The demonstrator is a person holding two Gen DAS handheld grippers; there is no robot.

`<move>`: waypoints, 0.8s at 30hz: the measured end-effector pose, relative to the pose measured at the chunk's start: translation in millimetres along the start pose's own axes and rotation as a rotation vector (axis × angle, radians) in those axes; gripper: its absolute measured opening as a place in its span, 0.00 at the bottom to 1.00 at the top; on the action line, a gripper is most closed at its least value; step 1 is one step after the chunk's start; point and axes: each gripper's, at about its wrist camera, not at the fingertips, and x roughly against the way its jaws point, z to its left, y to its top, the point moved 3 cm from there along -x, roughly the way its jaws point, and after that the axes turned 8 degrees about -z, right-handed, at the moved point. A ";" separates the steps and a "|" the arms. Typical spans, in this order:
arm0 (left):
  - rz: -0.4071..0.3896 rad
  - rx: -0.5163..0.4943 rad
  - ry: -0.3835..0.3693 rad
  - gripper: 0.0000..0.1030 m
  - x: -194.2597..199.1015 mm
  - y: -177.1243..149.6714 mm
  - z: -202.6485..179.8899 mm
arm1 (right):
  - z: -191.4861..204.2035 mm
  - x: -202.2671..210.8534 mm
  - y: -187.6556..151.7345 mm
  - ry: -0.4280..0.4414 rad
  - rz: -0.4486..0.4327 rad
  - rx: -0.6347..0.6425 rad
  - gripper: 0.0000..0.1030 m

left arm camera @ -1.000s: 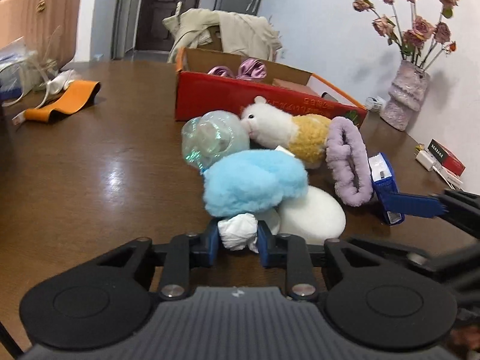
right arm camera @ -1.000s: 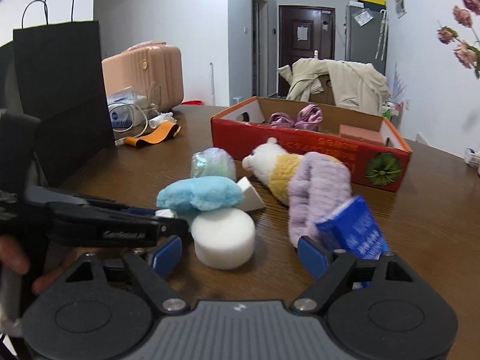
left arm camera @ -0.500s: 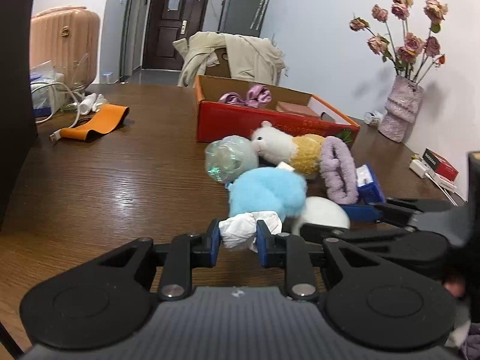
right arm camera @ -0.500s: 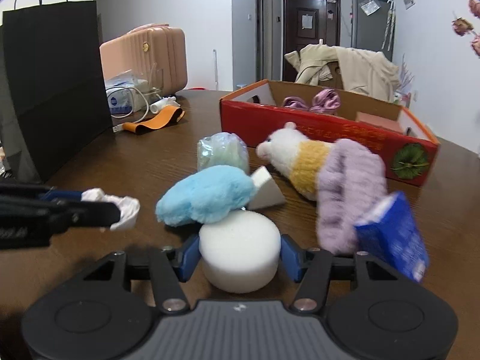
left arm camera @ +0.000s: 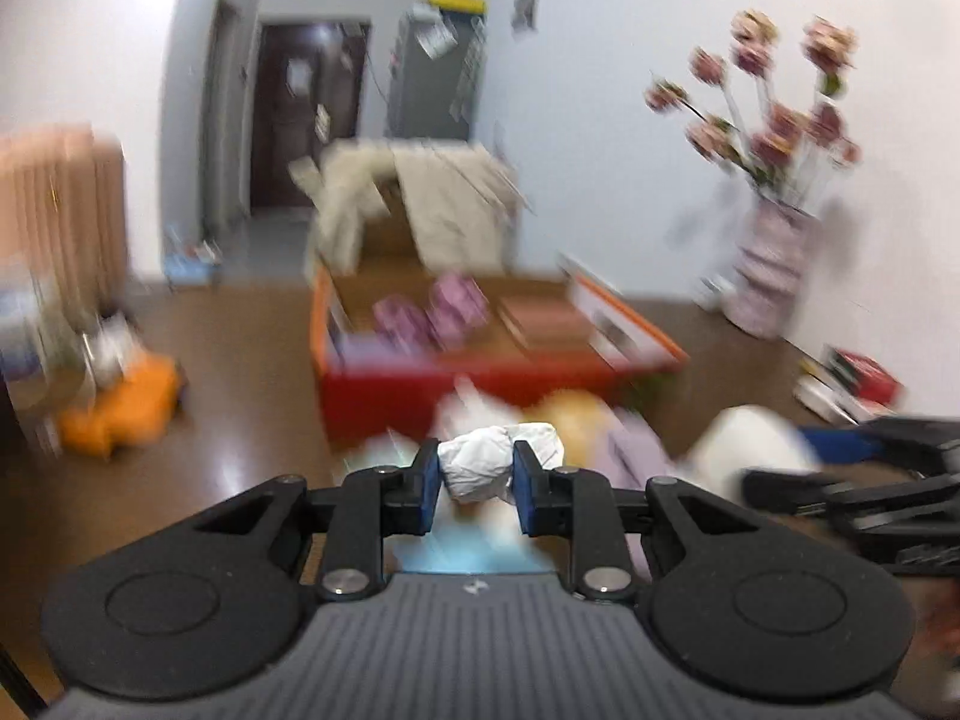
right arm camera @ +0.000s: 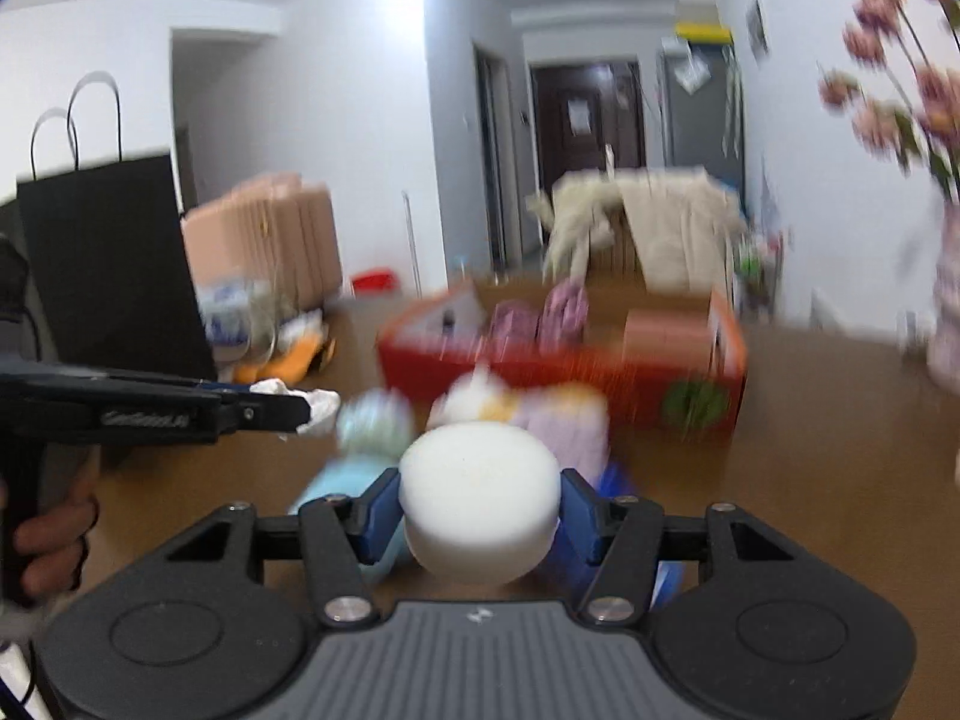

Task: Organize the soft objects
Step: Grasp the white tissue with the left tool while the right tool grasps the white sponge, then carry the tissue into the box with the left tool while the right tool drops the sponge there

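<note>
**A:** What is in your left gripper [left arm camera: 475, 480]?

**B:** Your left fingers [left arm camera: 425, 483] are pinched narrow on a crumpled white wad [left arm camera: 489, 465], held above the brown counter [left arm camera: 252, 384]. Behind it sits an open red box [left arm camera: 474, 378] with pink items inside.

**A:** And your right gripper [right arm camera: 480, 510]?

**B:** Your right fingers [right arm camera: 379, 510] clamp a round white sponge [right arm camera: 480, 498] on both sides, lifted off the counter. Beneath and beyond it, blurred, lie a blue fluffy piece [right arm camera: 342, 480], a plush animal [right arm camera: 480, 399] and a lilac fluffy band [right arm camera: 573, 426], all just in front of the red box.
</note>
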 end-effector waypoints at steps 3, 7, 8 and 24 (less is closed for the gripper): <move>-0.005 -0.027 0.049 0.24 -56.2 36.1 16.2 | -34.4 -48.9 48.1 -0.002 -0.018 0.039 0.54; 0.089 -0.104 0.135 0.25 -161.0 60.5 35.7 | -74.8 -165.5 89.8 0.011 0.126 0.034 0.54; 0.115 -0.117 0.171 0.25 -184.2 60.2 38.9 | -80.3 -194.3 91.7 -0.015 0.160 0.045 0.54; 0.230 -0.173 0.164 0.30 -287.1 34.7 56.9 | -108.8 -355.0 41.2 0.019 0.382 -0.044 0.71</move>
